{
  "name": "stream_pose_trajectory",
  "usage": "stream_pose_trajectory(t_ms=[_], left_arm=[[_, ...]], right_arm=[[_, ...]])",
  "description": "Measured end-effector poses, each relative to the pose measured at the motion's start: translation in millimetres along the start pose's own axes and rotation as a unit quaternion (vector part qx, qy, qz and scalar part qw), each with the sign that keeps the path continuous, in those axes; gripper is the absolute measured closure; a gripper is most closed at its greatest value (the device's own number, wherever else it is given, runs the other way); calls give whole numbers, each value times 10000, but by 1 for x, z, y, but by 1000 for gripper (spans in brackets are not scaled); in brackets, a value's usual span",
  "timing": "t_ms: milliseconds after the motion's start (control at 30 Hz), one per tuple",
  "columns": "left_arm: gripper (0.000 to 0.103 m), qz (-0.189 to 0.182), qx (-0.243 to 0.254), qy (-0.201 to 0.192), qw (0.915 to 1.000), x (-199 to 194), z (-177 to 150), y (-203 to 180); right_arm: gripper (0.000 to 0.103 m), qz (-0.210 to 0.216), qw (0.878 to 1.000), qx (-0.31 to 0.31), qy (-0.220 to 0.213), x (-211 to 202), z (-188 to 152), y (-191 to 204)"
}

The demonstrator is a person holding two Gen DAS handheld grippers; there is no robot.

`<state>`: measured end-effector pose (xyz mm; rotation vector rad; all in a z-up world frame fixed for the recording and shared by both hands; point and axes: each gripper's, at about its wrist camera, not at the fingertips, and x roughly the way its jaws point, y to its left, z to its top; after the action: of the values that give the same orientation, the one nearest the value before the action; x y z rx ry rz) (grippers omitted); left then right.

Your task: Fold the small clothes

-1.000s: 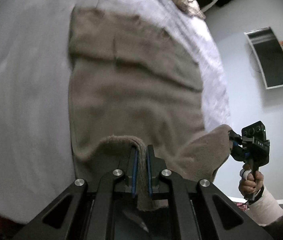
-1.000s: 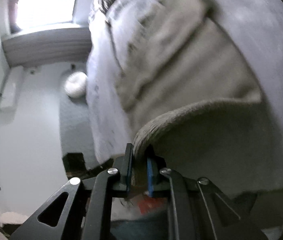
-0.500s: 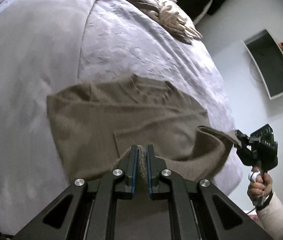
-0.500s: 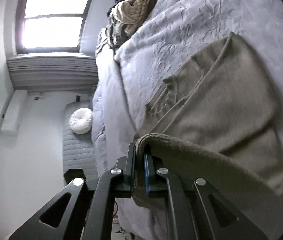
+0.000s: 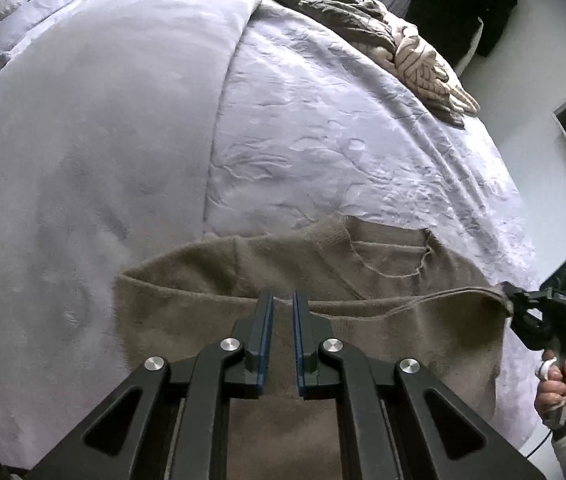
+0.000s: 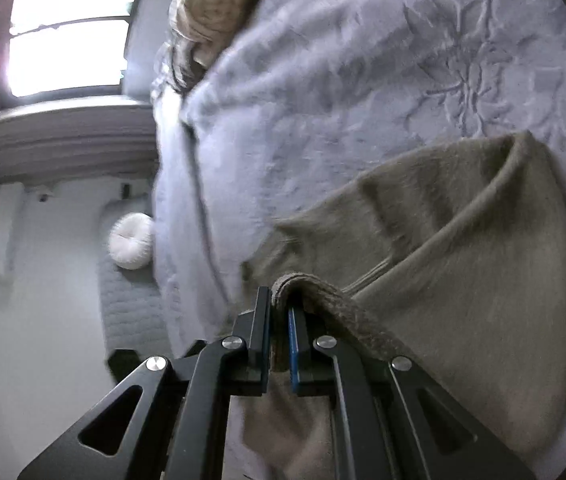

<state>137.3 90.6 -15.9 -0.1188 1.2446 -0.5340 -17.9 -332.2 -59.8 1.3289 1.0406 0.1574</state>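
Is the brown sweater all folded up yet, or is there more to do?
Not yet. The bottom of the brown sweater is already folded up over itself on the bed. The right gripper is pinching its corner; the left gripper is open with sweater between its fingers. Letting go and maybe another fold are left, plus the clothes pile.

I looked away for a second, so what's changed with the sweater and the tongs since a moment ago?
The left tongs let go: their jaws now stand apart with the brown sweater's folded hem laid down flat on the garment. The right tongs still pinch the hem. The bedspread and clothes pile stayed put.
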Motion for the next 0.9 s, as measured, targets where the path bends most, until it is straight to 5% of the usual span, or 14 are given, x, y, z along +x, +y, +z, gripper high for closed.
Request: stream_pose_trajectory(t_ms=[100,167,233,267,300,533,667,733,767,833,900], left_arm=[[84,175,34,292,9994,18,-9,-3],[24,432,137,272,9986,22,-15,-5],[10,670,225,184,9973,21,-20,-7],[10,679,241,205,9972,21,-21,-7],[10,687,224,281,9970,23,-21,-5],[14,549,339,644,9958,39,-21,-1],[56,371,503,901,9940,52,-22,-11],[79,450,675,934,9923,57,-24,-17],[89,443,702,910,9924,56,-24,-19],[90,338,674,741,9944,47,-25,-20],[90,260,737,478,9958,28,-28,-22]], right_arm=[[90,-342,9993,90,85,10,4,-12],[84,-393,9992,78,66,8,3,-11],[59,-462,9989,-98,8,1,2,-3],[42,-565,9980,-283,-41,-5,0,4],[38,-687,9965,-472,-104,-10,-1,11],[38,-2211,9562,-1916,-107,-3,-4,45],[39,-2610,9365,-2339,102,29,-1,44],[44,-2915,9230,-2503,215,44,-1,44],[61,-3115,9128,-2632,232,51,-3,46],[87,-3462,8882,-3021,28,52,-14,58],[94,-3443,8823,-3208,-110,44,-24,68]])
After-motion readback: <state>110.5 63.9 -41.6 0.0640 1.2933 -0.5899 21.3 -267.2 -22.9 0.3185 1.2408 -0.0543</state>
